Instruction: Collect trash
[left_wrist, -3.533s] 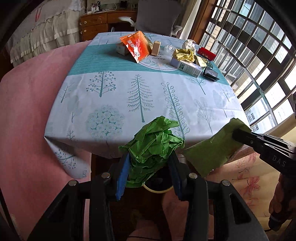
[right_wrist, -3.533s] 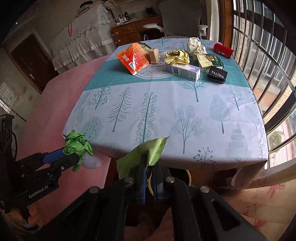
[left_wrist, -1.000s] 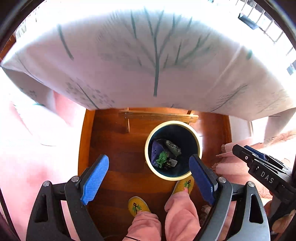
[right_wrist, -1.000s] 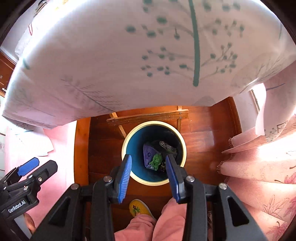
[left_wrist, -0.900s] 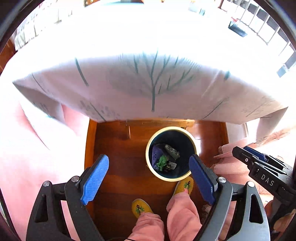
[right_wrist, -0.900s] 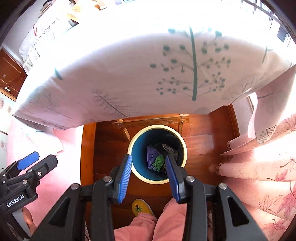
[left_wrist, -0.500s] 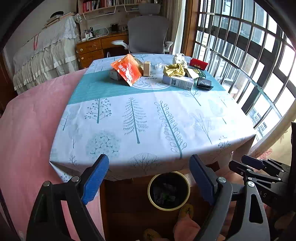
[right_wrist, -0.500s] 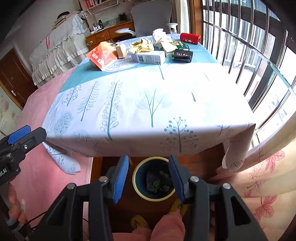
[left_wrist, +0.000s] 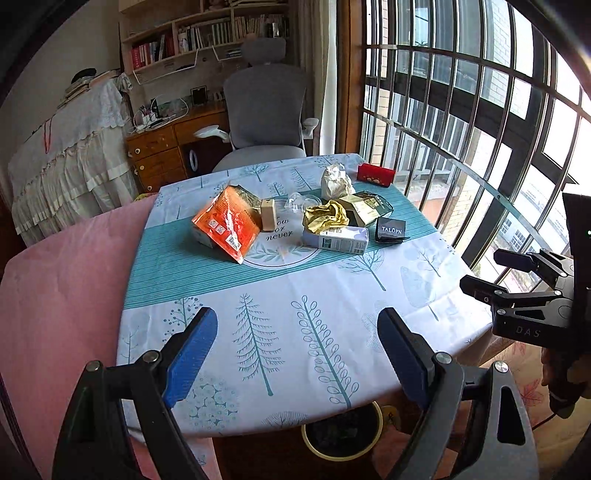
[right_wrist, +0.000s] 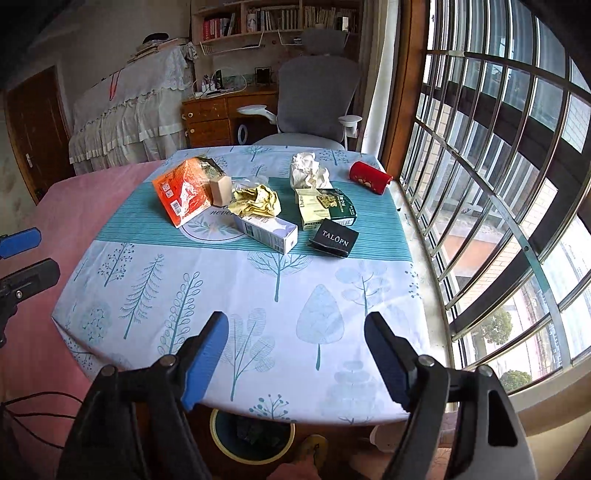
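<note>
The left gripper (left_wrist: 295, 354) stands with its blue pads wide apart and nothing between them, held above the near edge of a table covered by a tree-print tablecloth (left_wrist: 280, 295). The right gripper (right_wrist: 295, 354) is likewise spread wide and empty; its jaws have just been opening, with nothing caught between them. Below both grippers, half hidden under the table's near edge, sits a round waste bin (right_wrist: 225, 443) with a pale rim and dark scraps inside; in the left wrist view it shows just below and between the pads. The trash left on the table lies well ahead of both grippers, bunched on the teal band of the cloth: an orange snack packet (left_wrist: 227, 229) ahead and to the left, a small beige box (left_wrist: 267, 214) just beside it, a crumpled yellow wrapper (left_wrist: 325, 216) resting against a long pale-lilac carton (left_wrist: 336, 238), a black box lettered TALOPN (right_wrist: 334, 238) ahead and to the right, a green-and-cream packet (right_wrist: 325, 206) behind it, a wad of white tissue (right_wrist: 308, 170) farther back, and a red pouch (right_wrist: 369, 177) at the far right corner by the barred window. From the left wrist view the right gripper appears at the right edge, held in a hand (left_wrist: 565, 373); from the right wrist view one blue pad of the left gripper shows at the left edge
</note>
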